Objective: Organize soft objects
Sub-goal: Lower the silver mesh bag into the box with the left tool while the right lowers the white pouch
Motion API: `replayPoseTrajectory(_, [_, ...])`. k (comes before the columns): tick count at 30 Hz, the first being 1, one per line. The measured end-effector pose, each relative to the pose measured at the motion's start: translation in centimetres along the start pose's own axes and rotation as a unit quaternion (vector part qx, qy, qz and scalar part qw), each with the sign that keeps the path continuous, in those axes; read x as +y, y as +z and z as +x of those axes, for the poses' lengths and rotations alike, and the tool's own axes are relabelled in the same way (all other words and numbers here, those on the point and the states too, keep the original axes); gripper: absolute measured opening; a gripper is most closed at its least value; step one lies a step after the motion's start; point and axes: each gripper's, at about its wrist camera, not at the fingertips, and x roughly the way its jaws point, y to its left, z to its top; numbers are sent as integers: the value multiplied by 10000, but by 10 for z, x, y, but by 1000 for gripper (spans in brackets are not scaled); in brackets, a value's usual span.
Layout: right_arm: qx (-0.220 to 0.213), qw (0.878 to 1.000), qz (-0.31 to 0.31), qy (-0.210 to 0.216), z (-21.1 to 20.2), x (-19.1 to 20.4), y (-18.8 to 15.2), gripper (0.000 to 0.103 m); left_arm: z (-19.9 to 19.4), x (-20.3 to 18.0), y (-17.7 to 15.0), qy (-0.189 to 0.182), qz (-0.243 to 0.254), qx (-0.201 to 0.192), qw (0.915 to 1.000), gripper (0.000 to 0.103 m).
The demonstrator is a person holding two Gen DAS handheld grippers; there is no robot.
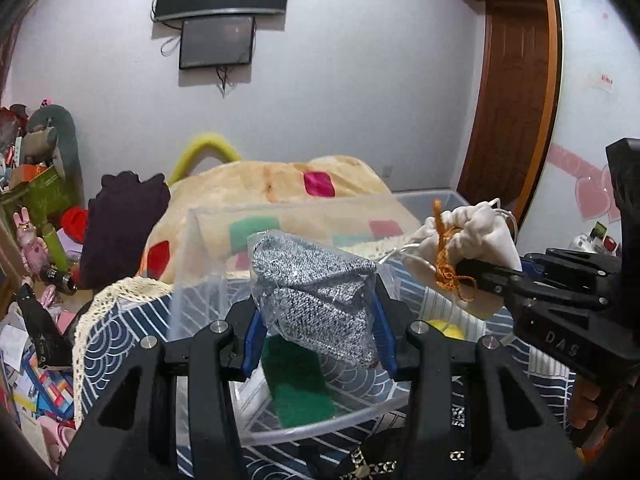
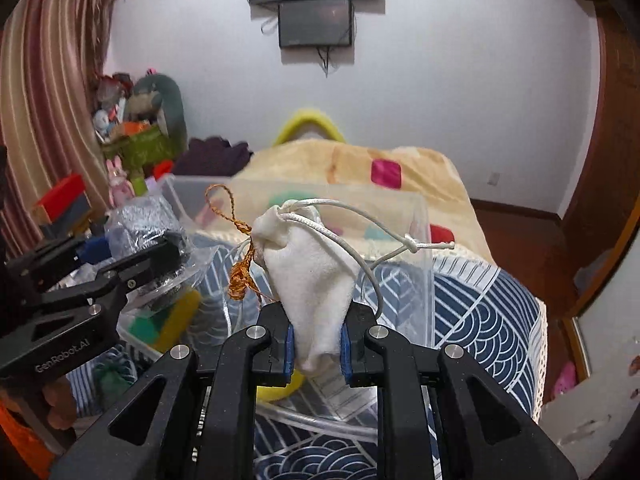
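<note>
Holding two soft items aloft over clear plastic bins, both hand-held grippers are carrying loads. The left gripper point(image 1: 316, 332) is clamping its blue pads on a grey speckled knitted cloth sealed in a clear plastic bag point(image 1: 316, 292), which is hanging directly above a transparent plastic bin point(image 1: 320, 428); a green scouring sponge point(image 1: 298, 384) is already lying inside that bin, presumably as a sorted item. The right gripper point(image 2: 318, 350) is pinching the lower end of a white fabric drawstring pouch point(image 2: 312, 276), so that its gathered neck, white cord point(image 2: 360, 224) and orange twisted string point(image 2: 240, 264) are pointing away from the jaws and hanging free. This pouch is being held over a second transparent plastic bin point(image 2: 424, 248), where a yellow round object point(image 2: 276, 390) is partly showing beneath the jaws. Both bins are resting on a navy wave-patterned cloth with lace trim point(image 2: 480, 304). Judging by this arrangement, each item is being positioned for release into its bin; neither is yet touching the bin floor.
</note>
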Motion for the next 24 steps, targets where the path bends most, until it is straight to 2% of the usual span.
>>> replayPoseTrajectory(6, [133, 9998, -116, -11, 2, 2, -2, 16, 9, -9, -5, 18, 186, 179, 9997, 46])
replayPoseTrajectory(11, [115, 9996, -258, 52, -7, 4, -3, 25, 4, -15, -9, -49, 247, 246, 9994, 49])
replayPoseTrajectory(14, [58, 9995, -311, 5, -11, 6, -5, 35, -6, -18, -9, -36, 292, 148, 9995, 58])
replayPoseTrajectory(16, [14, 9995, -313, 1, -15, 3, -6, 47, -15, -20, -9, -49, 288, 42, 9996, 67])
replayPoseTrajectory(18, [-87, 9994, -324, -38, -22, 2, -7, 53, -23, -19, -9, -62, 270, -51, 9996, 71])
replayPoseTrajectory(21, [-186, 9992, -339, -71, -33, 0, -8, 57, -35, -16, -7, -81, 199, -136, 9997, 75])
replayPoseTrajectory(24, [-276, 9990, -347, -90, -41, -1, -9, 59, -48, -12, -8, 9, 137, -309, 9994, 88])
